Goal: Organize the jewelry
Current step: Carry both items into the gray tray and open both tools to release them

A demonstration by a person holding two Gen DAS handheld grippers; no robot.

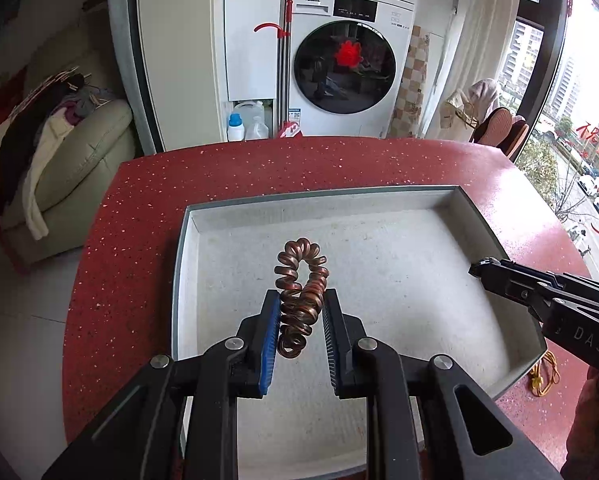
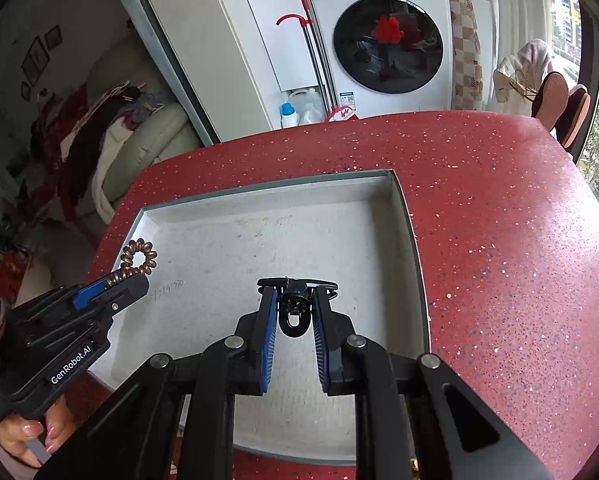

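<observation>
While both sets of jaws are loaded up, nothing has actually landed in the tray yet, so I'd call this early going. The left gripper (image 1: 299, 312) has its blue ribbed pads pinching a coppery spiral hair tie (image 1: 301, 292), one of those telephone-cord coil ones, glossy plastic, squashed into a long loop that sticks up past the tips. The right gripper (image 2: 295, 308) is clamped on a small black hair clip (image 2: 295, 300), hard shiny plastic or metal from the look of it, with a thin bar across the top and a rounded loop hanging below; can't make out finer detail.

Both items hang over the tray (image 1: 187, 240), a shallow grey-white rectangular box with low walls and a slightly scuffed, matte, speckled floor. It looks bare inside as far as these views go. In the left wrist view the right gripper pokes in from about 3 o'clock; in the right wrist view the left one sits at about 8 o'clock.

Tray sits on a red desk (image 2: 499, 240) with a glittery flecked surface and rounded edge. Something yellow and cord-like (image 1: 543, 378) lies on the desk at 4 o'clock of the tray, probably still to sort.
</observation>
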